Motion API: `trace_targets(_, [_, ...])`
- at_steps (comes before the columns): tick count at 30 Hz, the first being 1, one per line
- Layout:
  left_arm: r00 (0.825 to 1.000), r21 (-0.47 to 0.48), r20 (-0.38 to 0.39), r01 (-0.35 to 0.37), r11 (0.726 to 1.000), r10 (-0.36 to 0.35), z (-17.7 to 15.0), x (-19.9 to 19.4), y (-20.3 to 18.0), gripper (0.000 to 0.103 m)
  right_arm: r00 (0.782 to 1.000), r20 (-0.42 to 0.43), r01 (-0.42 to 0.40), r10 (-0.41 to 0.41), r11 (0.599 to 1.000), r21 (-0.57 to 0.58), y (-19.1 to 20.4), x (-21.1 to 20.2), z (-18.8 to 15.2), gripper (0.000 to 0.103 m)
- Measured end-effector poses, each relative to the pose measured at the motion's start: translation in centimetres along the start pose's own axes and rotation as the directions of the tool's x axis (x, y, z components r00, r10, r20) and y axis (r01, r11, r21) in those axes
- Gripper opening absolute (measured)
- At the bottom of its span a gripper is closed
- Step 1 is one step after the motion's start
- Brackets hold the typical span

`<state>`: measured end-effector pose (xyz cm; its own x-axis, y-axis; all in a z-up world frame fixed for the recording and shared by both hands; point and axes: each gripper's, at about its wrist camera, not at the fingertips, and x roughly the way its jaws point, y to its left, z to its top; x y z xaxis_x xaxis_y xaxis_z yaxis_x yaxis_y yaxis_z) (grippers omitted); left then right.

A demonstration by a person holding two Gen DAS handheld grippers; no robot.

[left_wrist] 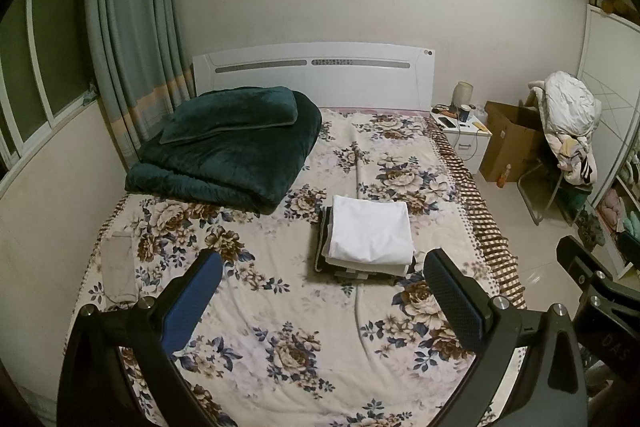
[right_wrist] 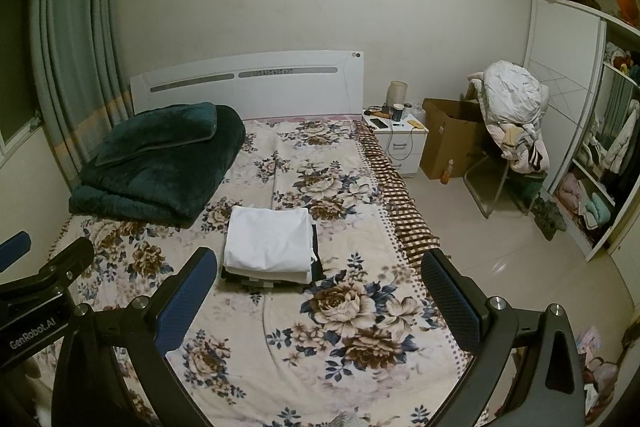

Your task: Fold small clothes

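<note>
Left gripper (left_wrist: 320, 303) and right gripper (right_wrist: 318, 291), jaws spread wide and empty, above the floral bed (right_wrist: 360, 327). Folded clothes stack (right_wrist: 270, 249), white on top, lies mid-bed. Left gripper body reads "GenRobot.AI"; another marking, possibly "DAS".

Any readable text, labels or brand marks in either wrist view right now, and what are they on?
"GenRobot.AI": on the left tongs' black body, seen at the left edge of the right wrist view.
"DAS": partial lettering on the right tongs' body, seen at the right edge of the left wrist view.
Cardboard box: faint print, unreadable.
</note>
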<state>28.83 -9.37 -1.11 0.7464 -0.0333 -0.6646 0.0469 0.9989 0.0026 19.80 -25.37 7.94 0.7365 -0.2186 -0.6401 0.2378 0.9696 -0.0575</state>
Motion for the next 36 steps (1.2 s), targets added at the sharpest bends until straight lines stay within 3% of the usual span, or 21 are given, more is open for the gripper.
trace_targets(36, [1.0,0.008,-0.001,-0.009,1.0,0.009,0.2,-0.29,0.39,0.103,1.0,-0.004,-0.002,0.002,1.0,0.009,0.49,-0.22,-0.63,0.103])
